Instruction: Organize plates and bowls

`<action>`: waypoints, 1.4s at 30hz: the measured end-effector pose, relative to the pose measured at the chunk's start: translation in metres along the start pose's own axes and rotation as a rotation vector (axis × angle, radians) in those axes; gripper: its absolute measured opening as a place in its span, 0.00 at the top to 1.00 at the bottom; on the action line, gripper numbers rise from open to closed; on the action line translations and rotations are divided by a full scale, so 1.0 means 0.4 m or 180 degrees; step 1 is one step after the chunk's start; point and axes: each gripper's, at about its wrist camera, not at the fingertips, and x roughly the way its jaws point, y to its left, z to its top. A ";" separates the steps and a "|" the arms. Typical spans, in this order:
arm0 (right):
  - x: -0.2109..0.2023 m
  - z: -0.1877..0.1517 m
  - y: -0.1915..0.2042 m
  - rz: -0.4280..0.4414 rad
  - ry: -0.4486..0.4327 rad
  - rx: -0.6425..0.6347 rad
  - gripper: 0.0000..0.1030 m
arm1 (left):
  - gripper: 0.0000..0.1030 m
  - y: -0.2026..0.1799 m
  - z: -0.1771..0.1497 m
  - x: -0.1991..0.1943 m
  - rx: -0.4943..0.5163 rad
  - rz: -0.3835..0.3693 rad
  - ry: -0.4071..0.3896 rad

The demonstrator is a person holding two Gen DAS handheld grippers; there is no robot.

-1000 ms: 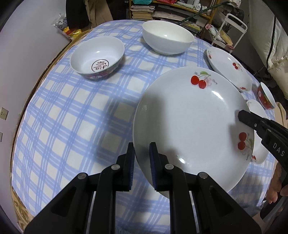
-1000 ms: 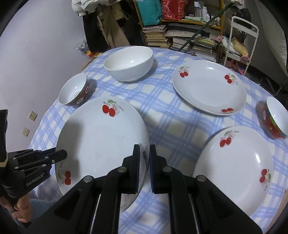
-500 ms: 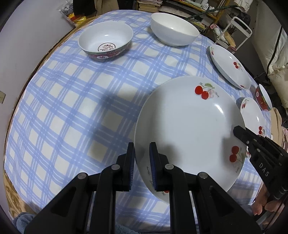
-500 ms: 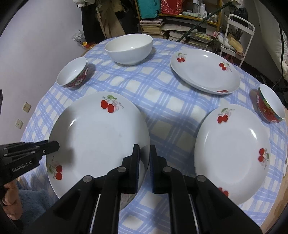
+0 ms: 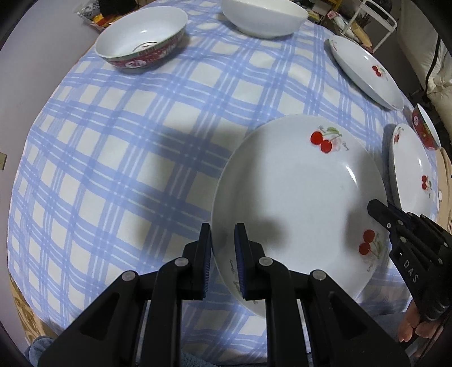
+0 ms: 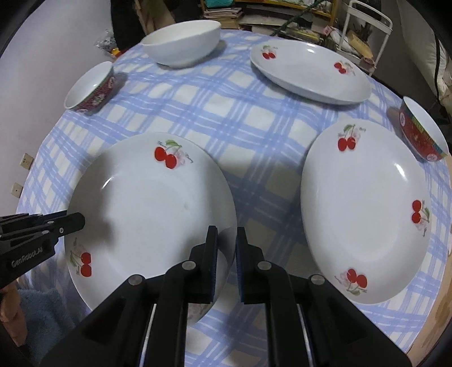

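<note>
Both grippers share one load here: the left gripper (image 5: 222,248) pinches the near-left rim of the cherry plate (image 5: 299,203), its blue pads narrow with the rim caught between them, and the right gripper (image 6: 226,251) clamps the opposite rim of that same plate (image 6: 147,214), jaws almost together on the thin edge. Each tool shows up in the other's camera, black jaws biting the far side of the dish.

The plate sits low over the blue checked tablecloth (image 5: 118,158), near the table's front edge; whether it touches the cloth yet I cannot tell. It looks roughly level, slung between the two grips.

Now the relation that matters: the second cherry plate (image 6: 364,214) lies flat on the cloth to the right of the held one, just beside it with a strip of cloth between them, so it is on the right gripper's side, well nearer that hand than the left. A third cherry plate (image 6: 308,73) sits farther back on the right. If stacking is the plan, my read is a sideways carry to the right, led by the right hand.

Bowls wait apart: the red-patterned bowl (image 5: 141,39) far left, the plain white bowl (image 5: 262,17) at the back, and another red bowl (image 6: 421,132) at the right edge.
</note>
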 end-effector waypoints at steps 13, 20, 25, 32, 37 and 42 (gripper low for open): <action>-0.002 -0.015 -0.022 -0.0034 0.0081 0.0073 0.87 | 0.85 -0.015 -0.013 0.025 0.0137 -0.0024 0.0098; 0.001 -0.022 -0.030 -0.0056 0.0119 0.0129 0.87 | 0.85 -0.030 -0.028 0.036 0.0165 -0.0057 0.0076; 0.005 -0.023 -0.030 -0.0093 0.0133 0.0140 0.86 | 0.85 -0.035 -0.032 0.024 0.0139 -0.0114 0.0049; 0.001 -0.025 -0.032 -0.0137 0.0166 0.0172 0.86 | 0.85 -0.019 0.002 0.006 0.0185 -0.0103 0.0027; -0.001 -0.031 -0.033 -0.0153 0.0197 0.0166 0.86 | 0.85 -0.029 0.007 0.013 0.0267 -0.0043 0.0059; -0.003 -0.026 -0.031 -0.0110 0.0211 0.0154 0.86 | 0.85 -0.047 0.004 0.015 0.0303 0.0027 0.0068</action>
